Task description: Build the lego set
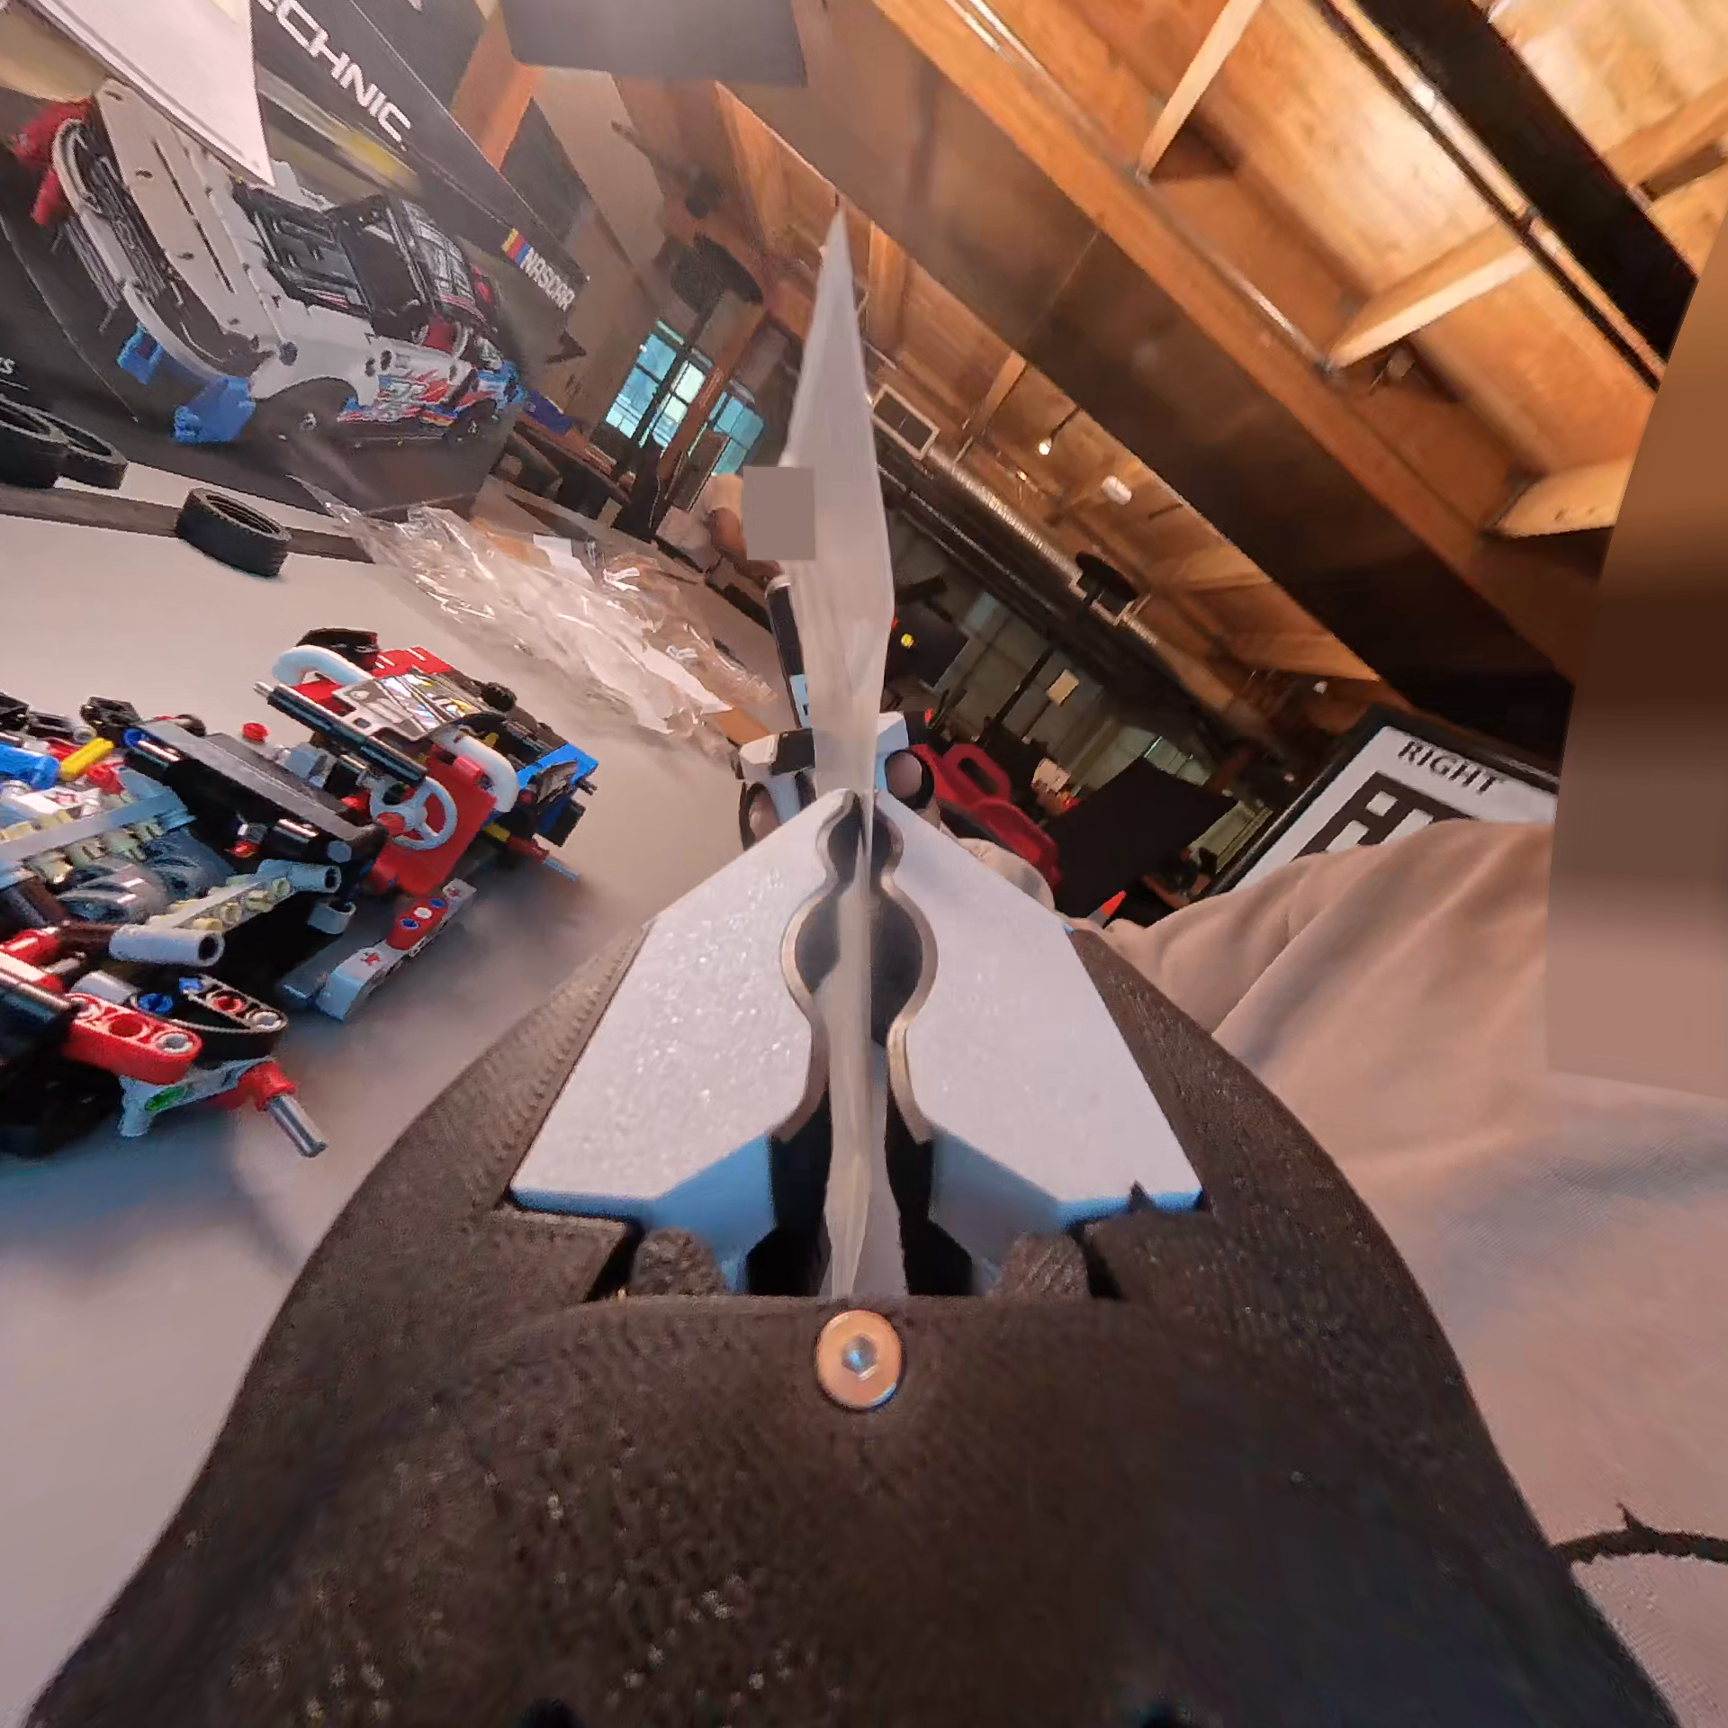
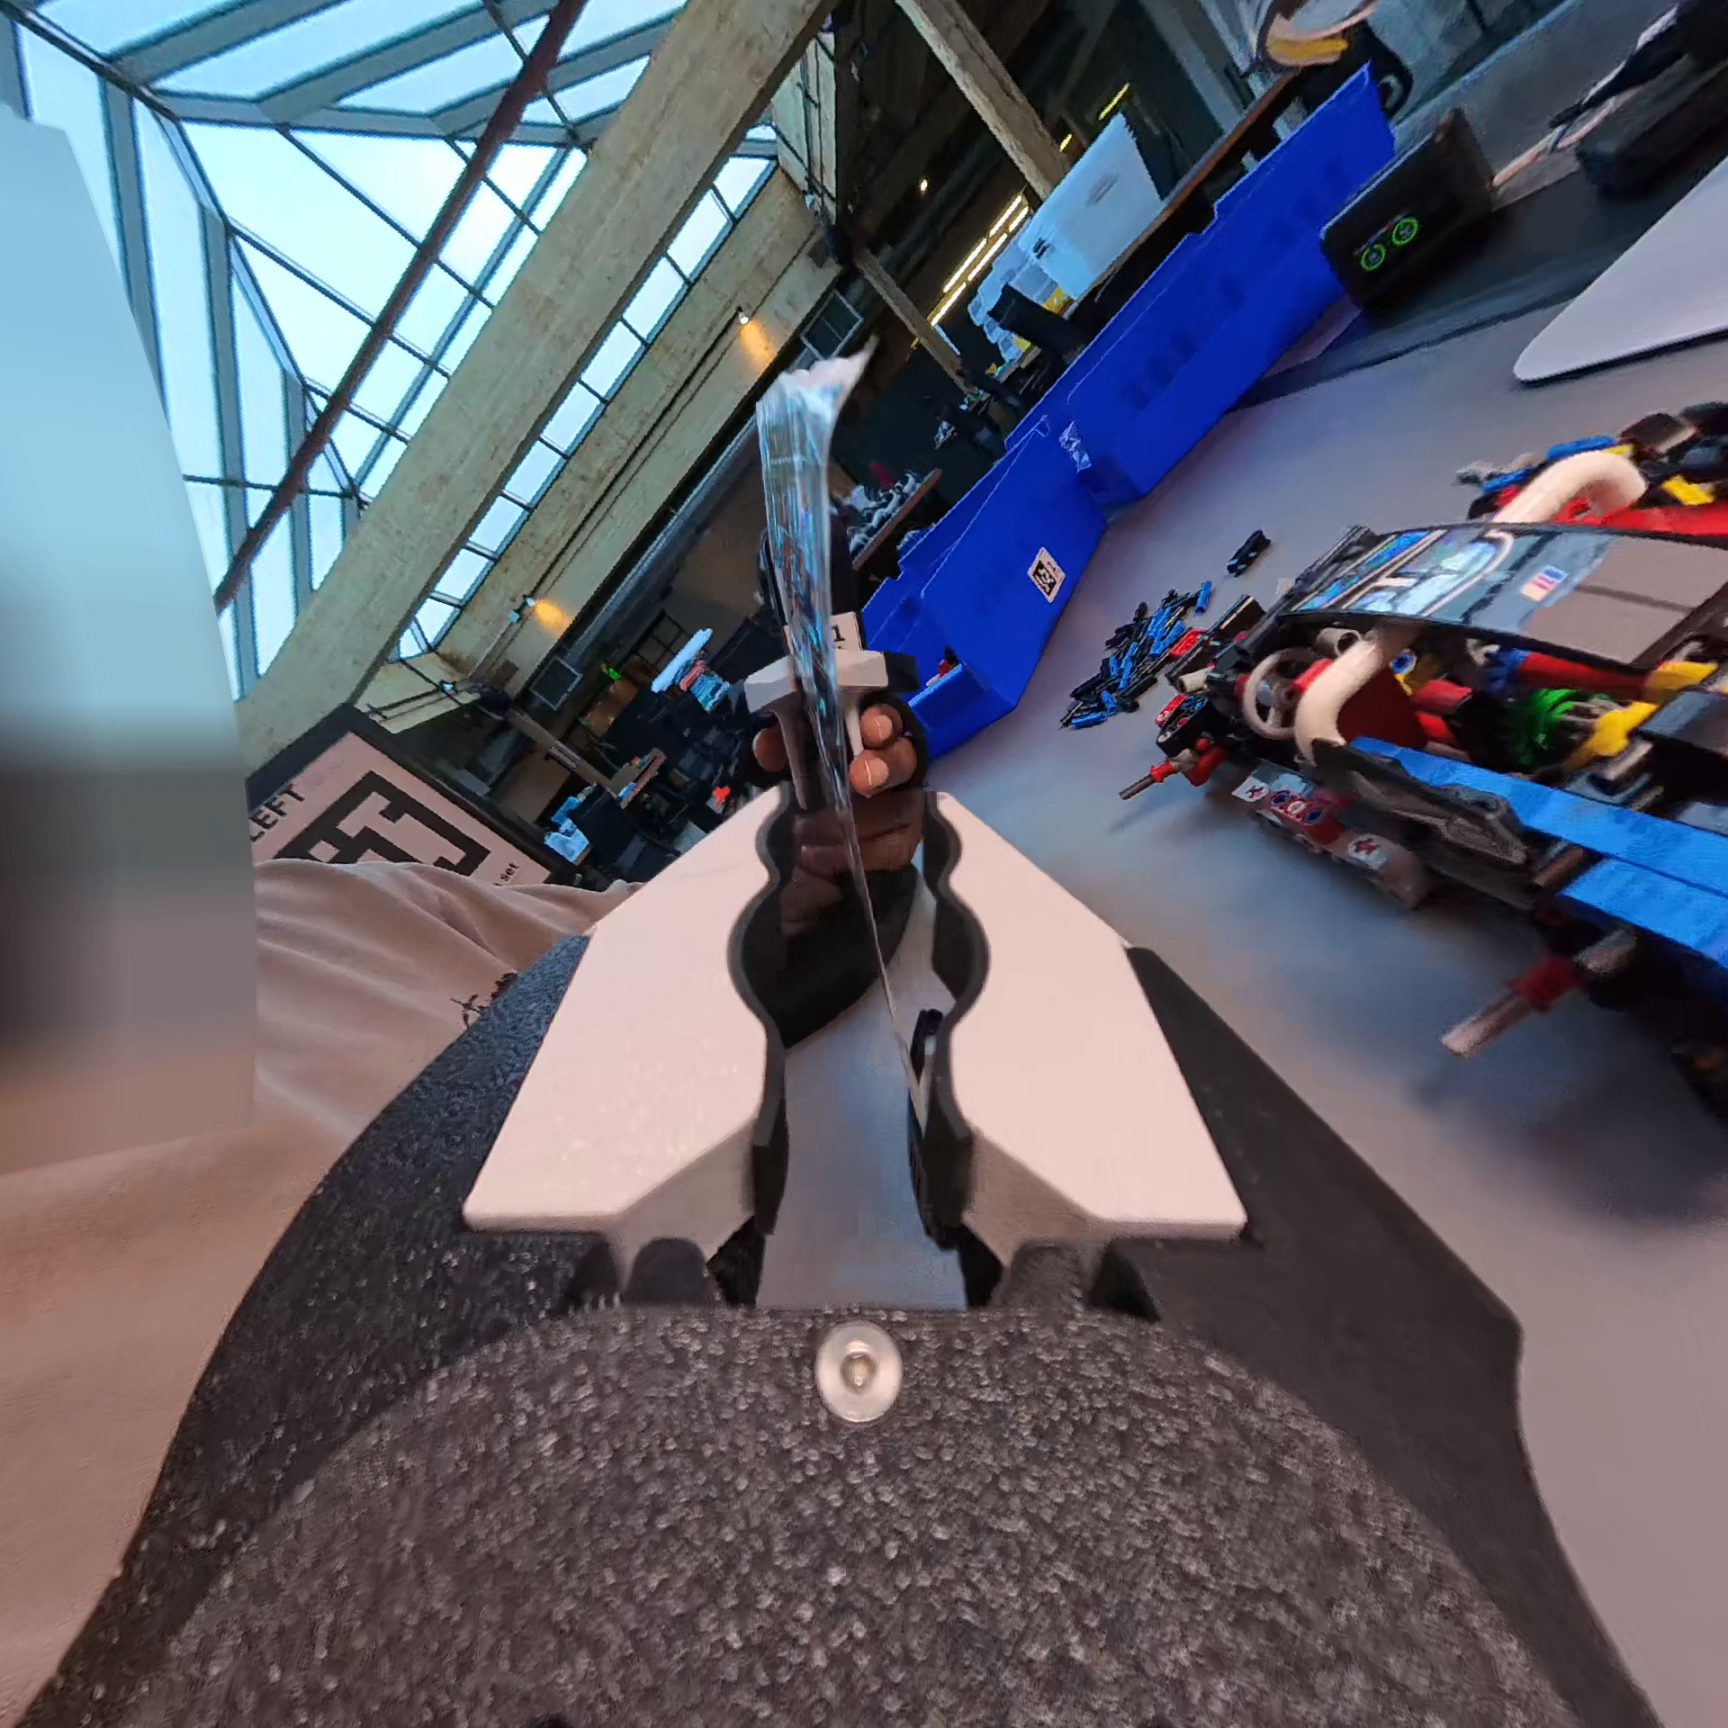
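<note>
My left gripper (image 1: 865,812) is shut on a thin glossy sticker sheet (image 1: 844,524), seen edge-on and standing up between the pads. In the right wrist view the same sheet (image 2: 806,524) carries blue print. It runs between the fingers of my right gripper (image 2: 856,823), whose jaws stand apart, and its lower edge lies by the right pad (image 2: 921,1057). The two grippers face each other above the table. The left gripper (image 2: 823,687) shows far off in the right wrist view, held by a hand. The part-built lego car (image 1: 280,842) (image 2: 1496,711) sits on the grey table.
The set's box (image 1: 280,280) stands at the back left, with loose tyres (image 1: 232,531) and empty plastic bags (image 1: 561,598) before it. Blue bins (image 2: 1122,449), a pile of small pins (image 2: 1136,655) and a black device (image 2: 1393,234) lie beyond the car. The person's cream sleeve (image 1: 1403,1029) is close. Spacing between my two grippers at the tips: around 11 centimetres.
</note>
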A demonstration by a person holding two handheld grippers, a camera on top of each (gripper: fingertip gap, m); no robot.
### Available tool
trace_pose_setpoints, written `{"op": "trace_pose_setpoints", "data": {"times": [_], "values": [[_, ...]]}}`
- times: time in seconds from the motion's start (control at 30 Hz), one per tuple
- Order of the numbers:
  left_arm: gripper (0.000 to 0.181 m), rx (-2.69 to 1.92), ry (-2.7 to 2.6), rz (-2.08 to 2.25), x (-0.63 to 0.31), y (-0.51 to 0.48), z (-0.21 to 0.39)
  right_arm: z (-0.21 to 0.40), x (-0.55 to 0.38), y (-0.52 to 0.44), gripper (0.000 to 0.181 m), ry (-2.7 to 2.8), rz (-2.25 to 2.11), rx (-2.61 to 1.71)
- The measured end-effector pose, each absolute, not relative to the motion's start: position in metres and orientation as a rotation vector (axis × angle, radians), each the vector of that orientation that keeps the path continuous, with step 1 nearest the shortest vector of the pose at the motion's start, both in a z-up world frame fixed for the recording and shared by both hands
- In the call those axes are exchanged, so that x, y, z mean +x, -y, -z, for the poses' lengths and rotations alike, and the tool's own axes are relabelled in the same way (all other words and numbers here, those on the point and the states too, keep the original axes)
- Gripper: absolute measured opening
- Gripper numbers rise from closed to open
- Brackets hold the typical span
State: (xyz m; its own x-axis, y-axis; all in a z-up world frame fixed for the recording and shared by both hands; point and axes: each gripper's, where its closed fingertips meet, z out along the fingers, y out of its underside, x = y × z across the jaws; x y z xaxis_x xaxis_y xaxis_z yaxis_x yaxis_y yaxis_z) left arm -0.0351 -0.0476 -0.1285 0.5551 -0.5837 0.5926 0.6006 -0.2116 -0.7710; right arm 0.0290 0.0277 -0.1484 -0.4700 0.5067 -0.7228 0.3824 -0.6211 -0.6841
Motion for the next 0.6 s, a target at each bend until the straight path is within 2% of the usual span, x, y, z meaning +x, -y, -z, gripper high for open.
{"op": "trace_pose_setpoints", "data": {"times": [0.13,0.33,0.5,0.6], "values": [[0.0,-1.385,0.055,1.099,-0.043,0.049,0.126,0.15,0.028,-0.022,0.034,1.372,-2.202,-1.52],[0.0,-1.316,0.085,1.128,-0.049,0.054,0.116,0.168,0.024,-0.003,0.039,1.537,-2.045,-1.485],[0.0,-1.243,0.145,1.154,-0.058,0.055,0.108,0.184,0.019,0.013,0.037,1.668,-1.886,-1.44],[0.0,-1.204,0.221,1.173,-0.067,0.053,0.107,0.188,0.016,0.022,0.025,1.687,-1.879,-1.442]]}}
